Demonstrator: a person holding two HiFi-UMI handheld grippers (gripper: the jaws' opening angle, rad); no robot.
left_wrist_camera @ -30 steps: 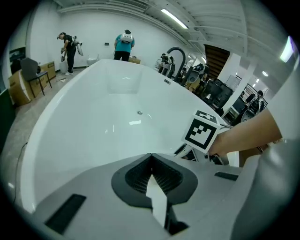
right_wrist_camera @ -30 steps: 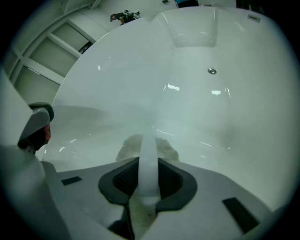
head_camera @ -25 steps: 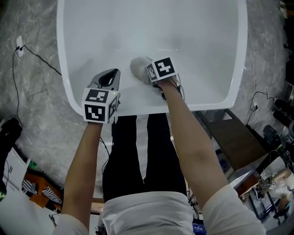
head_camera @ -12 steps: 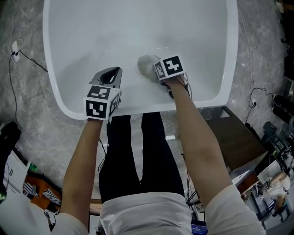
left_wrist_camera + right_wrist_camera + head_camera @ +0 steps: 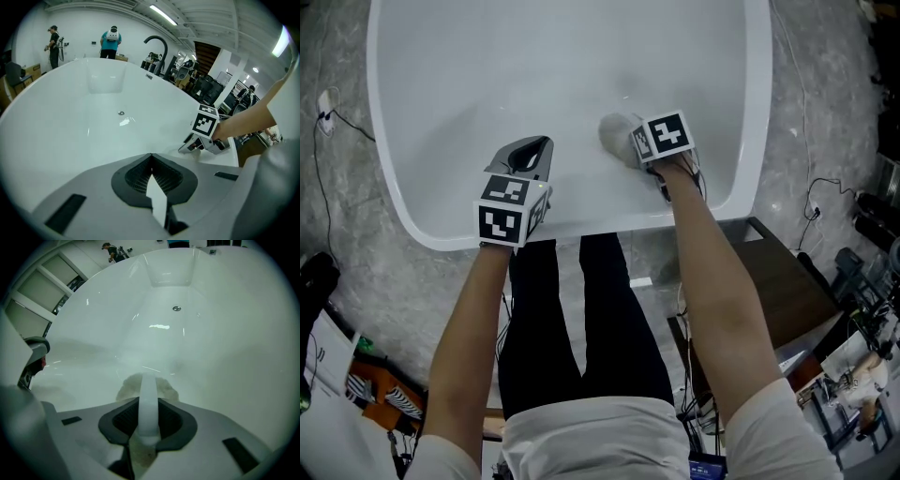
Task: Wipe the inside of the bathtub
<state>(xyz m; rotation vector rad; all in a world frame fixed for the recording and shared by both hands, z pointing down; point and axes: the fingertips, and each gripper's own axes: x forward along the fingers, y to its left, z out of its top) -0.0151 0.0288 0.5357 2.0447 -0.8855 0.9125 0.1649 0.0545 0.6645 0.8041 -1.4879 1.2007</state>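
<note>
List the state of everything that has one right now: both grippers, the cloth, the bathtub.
Bathtub: no standing water visible.
Left gripper: shut, empty, held above the bathtub's near side.
Right gripper: shut on the cloth.
Cloth: bunched, apparently against the bathtub's inner surface.

The glossy white bathtub (image 5: 534,56) lies wide open ahead, with only a small metal drain (image 5: 176,308) far off on its floor. Curved walls close both sides. On the near slope, a passable gap separates the left claw (image 5: 528,157) from the right claw (image 5: 630,142), which is clamped on a crumpled grey cloth (image 5: 614,129).
</note>
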